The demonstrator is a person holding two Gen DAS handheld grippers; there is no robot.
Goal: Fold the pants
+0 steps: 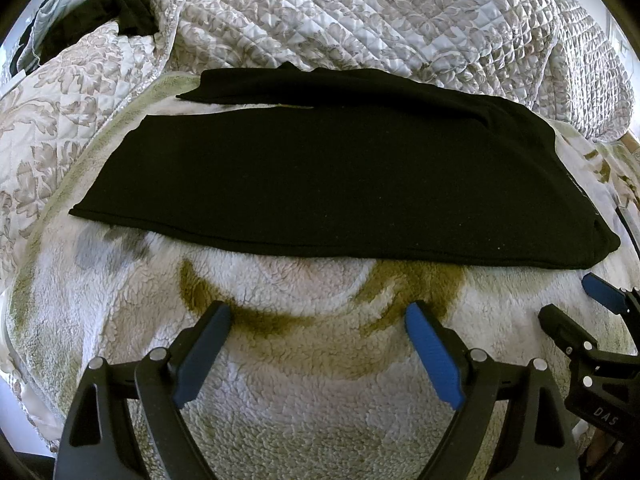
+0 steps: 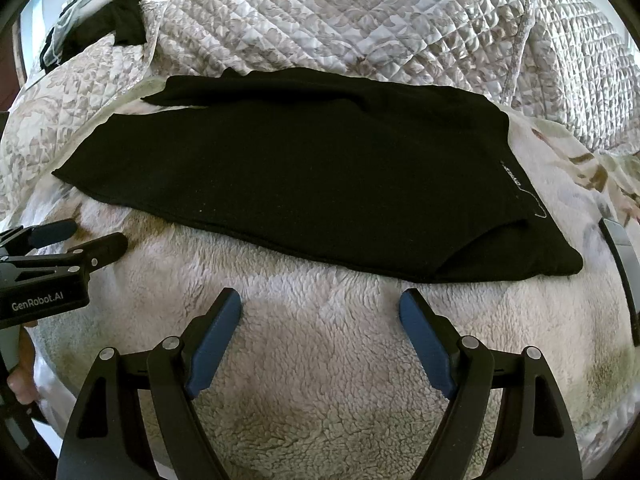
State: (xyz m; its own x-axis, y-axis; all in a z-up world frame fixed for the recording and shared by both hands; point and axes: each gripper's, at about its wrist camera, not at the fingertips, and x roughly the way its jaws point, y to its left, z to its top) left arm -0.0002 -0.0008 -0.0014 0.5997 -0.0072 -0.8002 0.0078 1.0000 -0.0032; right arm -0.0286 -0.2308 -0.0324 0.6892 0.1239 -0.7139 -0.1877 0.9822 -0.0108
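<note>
Left to right, both wrist views. At far left, a quilted bedspread [image 1: 60,120] slopes up beside a fleece blanket [image 1: 320,400] that covers the work surface; a second dark garment [image 1: 128,12] lies bunched at the upper left, apart from the task. The black pants [image 1: 320,176] lie flat across the middle of the blanket, running left to right, with the legs laid nearly one over the other. The far leg [image 1: 260,84] peeks out along the back edge at left, so the layers are not flush there.

The left gripper [image 1: 318,324] hovers over bare fleece just short of the near edge of the pants, jaws spread wide and holding nothing. The right gripper [image 2: 320,312] stands likewise in front of the near edge, toward the waistband end [image 2: 532,216], jaws wide and empty.

Risks, as judged:
- A jaw that closes low may pinch the fleece pile together with the hem, dragging the blanket.
- A grip that takes only the top layer would peel the legs apart and worsen the offset at left.
- Uneven lift between the two hands would skew the fold line.
- The loose flap near the waistband corner [image 2: 500,248] may slip out.
</note>
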